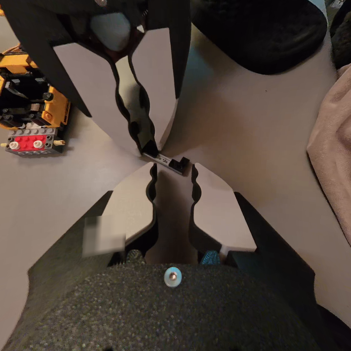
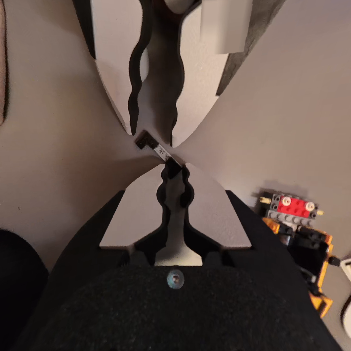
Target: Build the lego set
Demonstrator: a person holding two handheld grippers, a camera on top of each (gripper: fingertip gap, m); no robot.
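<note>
A small Lego piece point(image 1: 163, 158), a grey plate with a black part at each end, is held above the grey table. My right gripper point(image 2: 173, 168) is shut on one black end; in the left wrist view it point(image 1: 150, 150) comes in from the top. My left gripper point(image 1: 174, 166) is open, its fingertips on either side of the other black end point(image 1: 180, 164), not touching it; the right wrist view shows it point(image 2: 152, 138) from above the piece point(image 2: 160, 151). The partly built yellow and black Lego model point(image 1: 28, 106) with a red and grey block lies on the table, also in the right wrist view point(image 2: 296, 228).
A large black rounded object point(image 1: 262, 34) stands at the far right, also at the lower left of the right wrist view point(image 2: 19, 266). A beige cloth point(image 1: 332, 133) lies along the table's right side. A white object point(image 2: 345, 275) shows beside the model. Left and right tips are no more than a few centimetres apart. Between my right fingertips and the white object point(image 2: 345, 275) there is roughly 20 cm.
</note>
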